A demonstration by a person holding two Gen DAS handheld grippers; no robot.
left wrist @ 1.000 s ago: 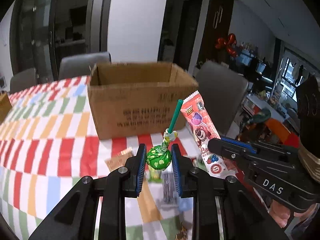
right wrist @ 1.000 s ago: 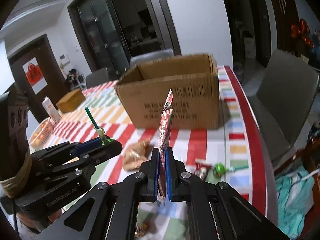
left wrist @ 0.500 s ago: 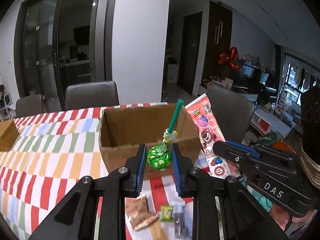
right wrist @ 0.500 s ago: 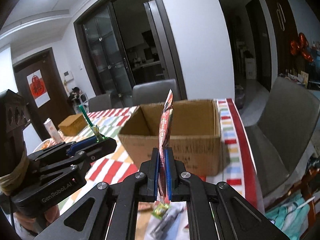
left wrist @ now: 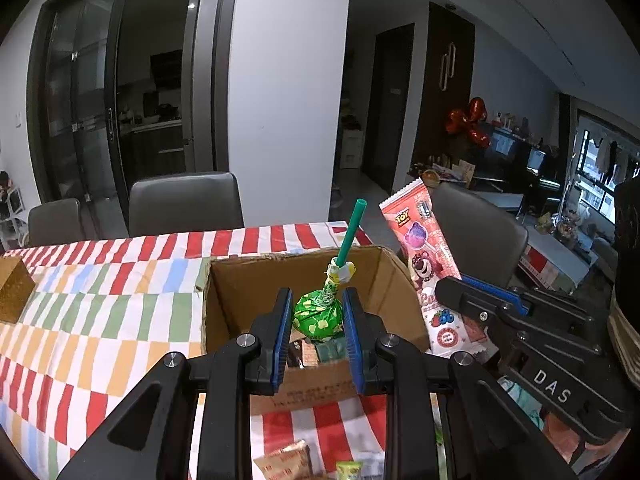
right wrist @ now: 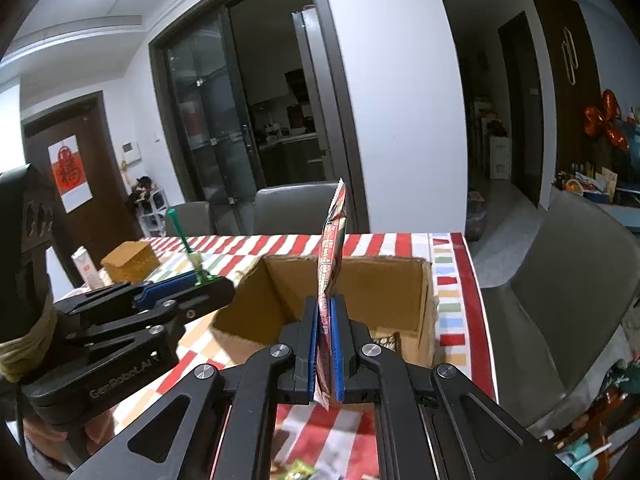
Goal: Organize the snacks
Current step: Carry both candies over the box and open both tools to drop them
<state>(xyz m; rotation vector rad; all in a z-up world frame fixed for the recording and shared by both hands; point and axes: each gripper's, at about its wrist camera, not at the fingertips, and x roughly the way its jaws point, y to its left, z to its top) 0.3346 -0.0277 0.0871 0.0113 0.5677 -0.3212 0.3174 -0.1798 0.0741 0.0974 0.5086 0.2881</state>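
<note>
Left wrist view: a round lollipop in a shiny green wrapper with a green stick (left wrist: 318, 314) is pinched by its ball between the blue-padded fingers (left wrist: 281, 330) of the left gripper (left wrist: 316, 330), so the stick points up and nothing slips. It is held over the open brown cardboard box (left wrist: 224, 304), likely so it can be dropped in with the snacks seen at the bottom. A flat red and pink snack packet (right wrist: 331, 280) is squeezed at its lower end by the closed right gripper (right wrist: 325, 350), so it stands tall above the box. More small snacks (left wrist: 282, 462) are left on the striped tabletop (left wrist: 100, 320), so the job looks unfinished.
</note>
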